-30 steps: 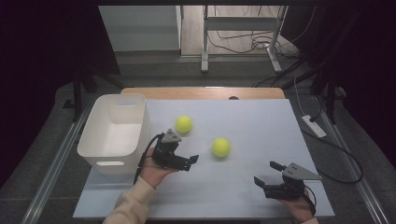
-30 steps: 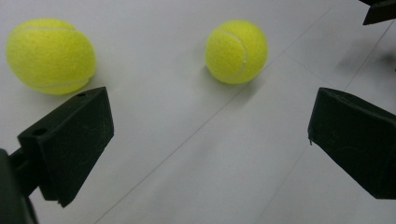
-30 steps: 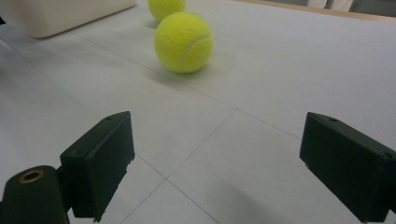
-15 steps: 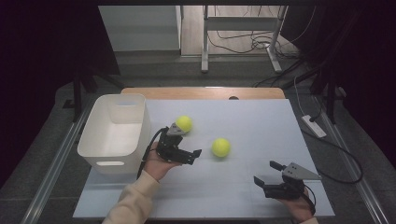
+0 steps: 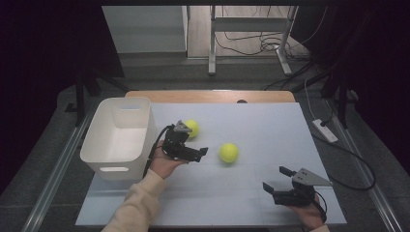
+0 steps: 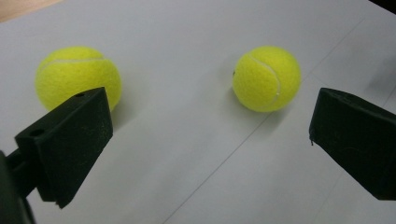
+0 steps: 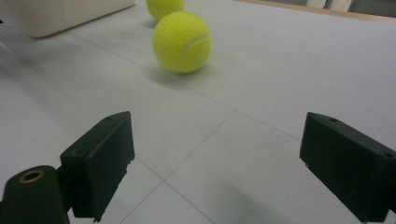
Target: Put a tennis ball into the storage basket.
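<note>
Left gripper (image 5: 192, 146): jaws apart, empty, between two tennis balls. Near ball (image 5: 228, 152) ahead on bench (image 5: 270, 125); far ball (image 5: 191, 128) just beside gripper. Right gripper (image 5: 276, 180): jaws apart, idle. White bin (image 5: 121, 140) empty; neither ball grasped, both likely to be binned.

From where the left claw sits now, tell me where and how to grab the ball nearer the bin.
Grip the ball across its widest middle, one jaw on each side. It is round, so any axis holds, but the bin stands close on one side. Probably best to bring the left claw, jaws open, down from above, or from the person's side.
</note>
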Action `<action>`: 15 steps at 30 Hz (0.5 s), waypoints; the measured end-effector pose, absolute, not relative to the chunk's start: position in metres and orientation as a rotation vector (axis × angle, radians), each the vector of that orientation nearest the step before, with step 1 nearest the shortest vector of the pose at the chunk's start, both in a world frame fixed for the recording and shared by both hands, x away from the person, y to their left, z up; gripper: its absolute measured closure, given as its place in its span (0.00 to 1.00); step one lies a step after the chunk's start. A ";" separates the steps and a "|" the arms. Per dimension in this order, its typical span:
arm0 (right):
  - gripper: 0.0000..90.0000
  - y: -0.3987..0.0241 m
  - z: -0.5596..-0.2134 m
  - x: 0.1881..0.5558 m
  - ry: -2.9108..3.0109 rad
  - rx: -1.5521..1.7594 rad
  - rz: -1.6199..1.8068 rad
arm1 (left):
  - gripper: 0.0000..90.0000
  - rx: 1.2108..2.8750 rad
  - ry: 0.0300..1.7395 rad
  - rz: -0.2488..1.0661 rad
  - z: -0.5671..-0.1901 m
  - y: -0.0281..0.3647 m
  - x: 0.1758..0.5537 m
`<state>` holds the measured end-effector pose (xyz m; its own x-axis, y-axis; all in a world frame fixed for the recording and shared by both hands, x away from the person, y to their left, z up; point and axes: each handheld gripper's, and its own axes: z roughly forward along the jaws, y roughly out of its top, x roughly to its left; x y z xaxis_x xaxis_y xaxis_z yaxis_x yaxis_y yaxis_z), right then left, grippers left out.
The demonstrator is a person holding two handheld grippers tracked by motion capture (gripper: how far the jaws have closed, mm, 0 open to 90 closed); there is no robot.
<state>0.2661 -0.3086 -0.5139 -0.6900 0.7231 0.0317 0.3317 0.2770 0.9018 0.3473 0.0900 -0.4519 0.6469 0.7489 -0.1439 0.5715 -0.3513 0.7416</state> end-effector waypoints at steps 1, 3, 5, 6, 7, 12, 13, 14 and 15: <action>0.11 -0.308 -0.514 0.266 2.168 0.952 1.385 | 0.00 2.060 1.028 0.279 -0.452 0.090 0.349; 0.11 -0.308 -0.514 0.266 2.170 0.949 1.382 | 0.00 2.063 1.033 0.283 -0.451 0.091 0.352; 0.11 -0.308 -0.515 0.266 2.173 0.951 1.382 | 0.00 2.068 1.038 0.281 -0.451 0.091 0.354; 0.11 -0.308 -0.515 0.267 2.171 0.949 1.382 | 0.00 2.070 1.040 0.287 -0.450 0.091 0.356; 0.11 -0.308 -0.515 0.267 2.171 0.949 1.382 | 0.00 2.069 1.044 0.287 -0.450 0.091 0.357; 0.11 -0.308 -0.515 0.266 2.172 0.952 1.380 | 0.00 2.084 1.072 0.279 -0.452 0.091 0.367; 0.11 -0.309 -0.514 0.265 2.167 0.951 1.385 | 0.00 2.083 1.080 0.275 -0.452 0.091 0.369; 0.11 -0.310 -0.514 0.265 2.161 0.955 1.386 | 0.00 2.080 1.084 0.270 -0.452 0.091 0.371; 0.11 -0.310 -0.514 0.265 2.161 0.955 1.386 | 0.00 2.080 1.084 0.270 -0.452 0.091 0.371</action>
